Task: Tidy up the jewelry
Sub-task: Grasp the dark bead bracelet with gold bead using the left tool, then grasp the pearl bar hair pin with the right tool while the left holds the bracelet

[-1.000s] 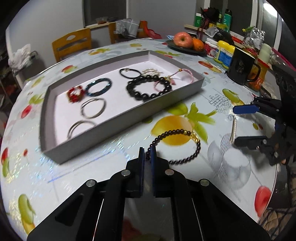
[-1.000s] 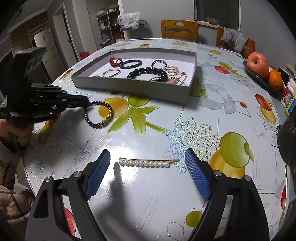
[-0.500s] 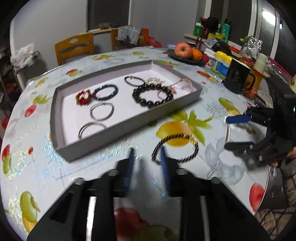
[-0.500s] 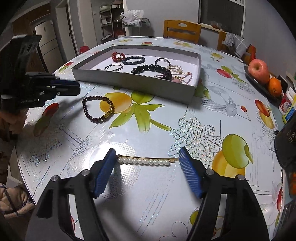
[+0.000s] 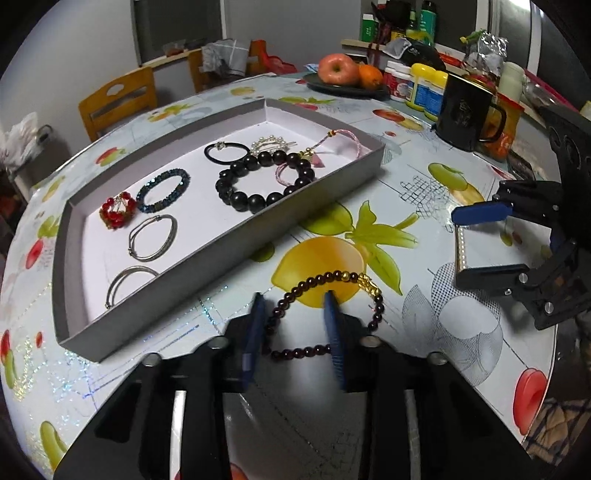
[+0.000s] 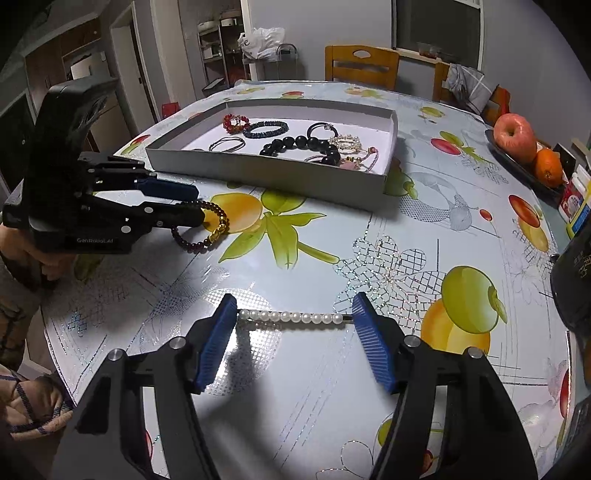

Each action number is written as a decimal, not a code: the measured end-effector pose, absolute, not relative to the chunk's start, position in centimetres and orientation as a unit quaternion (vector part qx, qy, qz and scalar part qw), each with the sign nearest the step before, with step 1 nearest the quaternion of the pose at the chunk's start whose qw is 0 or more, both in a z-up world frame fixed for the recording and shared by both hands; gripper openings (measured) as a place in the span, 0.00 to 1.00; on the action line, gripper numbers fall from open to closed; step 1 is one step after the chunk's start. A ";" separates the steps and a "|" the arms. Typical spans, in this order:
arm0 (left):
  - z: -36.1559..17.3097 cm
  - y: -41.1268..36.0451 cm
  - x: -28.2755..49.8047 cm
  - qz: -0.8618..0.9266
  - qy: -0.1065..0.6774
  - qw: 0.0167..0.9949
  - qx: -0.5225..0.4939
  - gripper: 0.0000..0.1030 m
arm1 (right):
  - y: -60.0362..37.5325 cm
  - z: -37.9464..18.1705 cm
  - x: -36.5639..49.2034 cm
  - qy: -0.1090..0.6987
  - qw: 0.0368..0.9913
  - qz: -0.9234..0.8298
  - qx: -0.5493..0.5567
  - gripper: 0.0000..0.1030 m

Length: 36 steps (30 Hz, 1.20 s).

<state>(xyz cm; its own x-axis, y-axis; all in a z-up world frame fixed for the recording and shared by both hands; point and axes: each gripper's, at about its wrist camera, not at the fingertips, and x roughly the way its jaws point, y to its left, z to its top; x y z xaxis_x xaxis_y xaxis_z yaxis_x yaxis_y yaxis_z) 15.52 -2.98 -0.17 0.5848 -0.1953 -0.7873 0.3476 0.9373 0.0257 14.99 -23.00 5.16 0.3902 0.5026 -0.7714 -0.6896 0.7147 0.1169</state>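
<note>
Bracelet [image 5: 325, 314] between parted left tongs [image 5: 293, 325]

You work at a round bench [image 6: 369, 258] under a glossy cloth printed with fruit, with grey walls behind it and two wooden chairs [image 6: 360, 66] pushed up at its far side, one draped with a checked cloth [image 6: 463, 86]. Beyond the chairs you have a dark window [image 6: 436, 24]. To your left stand a metal shelf rack [image 6: 218, 48], a white plastic bag [image 6: 262, 40] and a pale door [image 6: 129, 66].
</note>
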 end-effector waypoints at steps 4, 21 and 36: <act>-0.1 -2.4 15.1 -0.149 0.427 0.888 0.081 0.07 | -22.9 5.1 15.0 0.417 0.826 0.362 -0.115 0.62; 0.0 0.3 13.2 -0.126 0.428 0.894 0.052 0.06 | -20.8 6.5 14.2 0.364 0.830 0.388 -0.168 0.73; -0.1 -0.3 14.3 -0.138 0.426 0.892 0.057 0.23 | -19.8 5.1 14.0 0.436 0.805 0.382 -0.129 0.73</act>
